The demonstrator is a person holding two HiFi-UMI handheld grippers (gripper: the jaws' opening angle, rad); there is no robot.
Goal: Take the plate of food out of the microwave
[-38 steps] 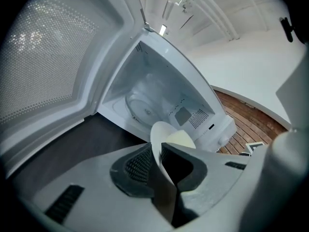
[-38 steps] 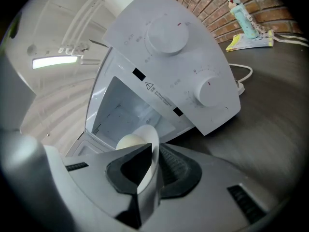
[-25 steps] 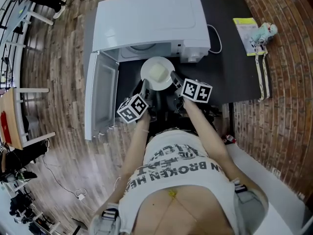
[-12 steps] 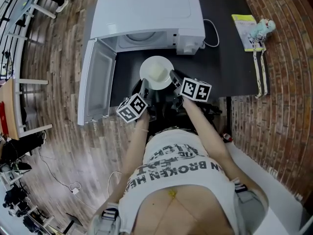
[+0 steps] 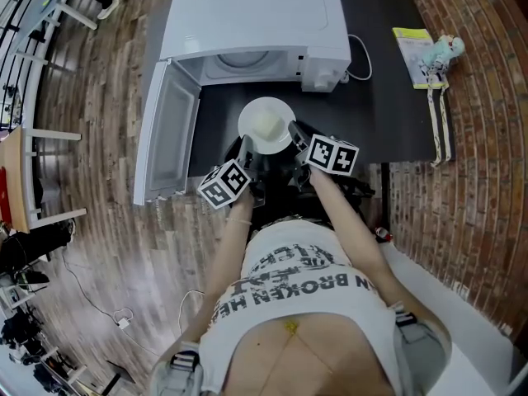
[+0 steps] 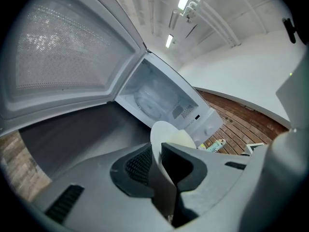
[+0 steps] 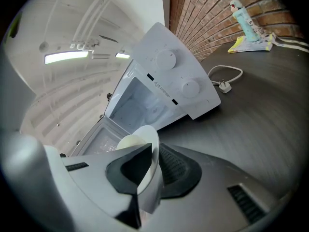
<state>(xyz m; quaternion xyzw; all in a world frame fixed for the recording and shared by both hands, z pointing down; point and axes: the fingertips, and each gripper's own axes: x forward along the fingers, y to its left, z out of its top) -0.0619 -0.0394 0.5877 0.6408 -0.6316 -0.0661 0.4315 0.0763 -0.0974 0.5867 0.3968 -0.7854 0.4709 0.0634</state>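
The plate of food (image 5: 266, 125) hangs outside the open microwave (image 5: 252, 15), over the worktop (image 5: 388, 89); our left hand-held gripper (image 5: 245, 145) and right hand-held gripper (image 5: 294, 130) each clamp its rim. Should either hand tilt or pull away, we judge it could slip and spill.

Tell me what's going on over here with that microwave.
A person is holding a white plate of pale food with two handheld grippers. The left gripper is clamped on the rim at one side, and the right gripper on the opposite side. The plate is already outside the microwave, over the dark table just in front of it. Its door stands wide open.
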